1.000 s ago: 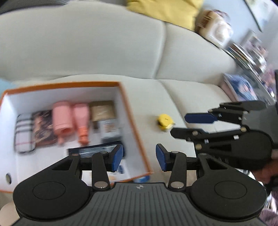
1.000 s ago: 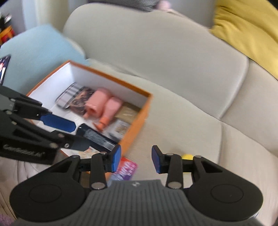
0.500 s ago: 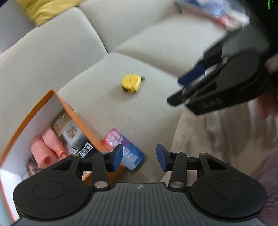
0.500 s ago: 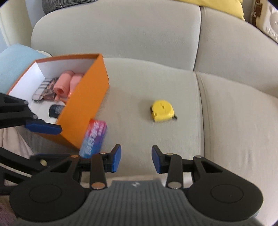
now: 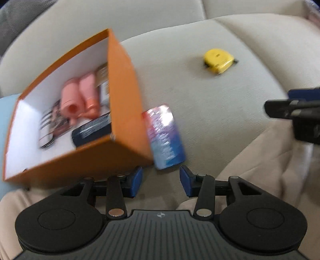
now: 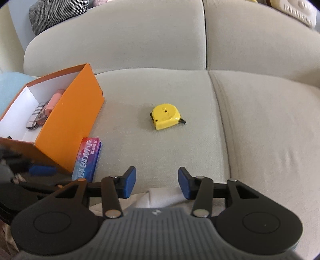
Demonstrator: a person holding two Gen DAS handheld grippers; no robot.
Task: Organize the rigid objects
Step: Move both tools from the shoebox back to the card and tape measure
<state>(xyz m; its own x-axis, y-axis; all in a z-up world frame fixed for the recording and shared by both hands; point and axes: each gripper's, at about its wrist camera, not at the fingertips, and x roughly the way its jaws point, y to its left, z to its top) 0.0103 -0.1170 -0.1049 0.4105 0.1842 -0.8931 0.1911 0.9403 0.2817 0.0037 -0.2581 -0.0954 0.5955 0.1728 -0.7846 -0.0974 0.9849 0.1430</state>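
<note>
An orange box (image 5: 124, 96) with a white inside sits on the grey sofa seat and holds pink bottles (image 5: 80, 98), a dark packet and other items; it also shows in the right wrist view (image 6: 76, 118). A red-and-blue packet (image 5: 164, 138) (image 6: 88, 156) lies against the box's near right side. A yellow tape measure (image 5: 218, 60) (image 6: 166, 116) lies alone on the seat. My left gripper (image 5: 161, 181) is open and empty, just in front of the packet. My right gripper (image 6: 157, 182) is open and empty, well short of the tape measure.
The sofa backrest (image 6: 140, 40) rises behind the seat, with a seam (image 6: 220, 112) between cushions to the right. A beige cloth (image 5: 260, 160) covers the near edge. A light blue cushion (image 6: 10, 84) lies left of the box. A checked cushion (image 6: 58, 12) sits on top of the backrest.
Both views swung and settled. The left gripper came down close to the red-and-blue packet beside the box. The right gripper now faces the tape measure. Both stayed open.
</note>
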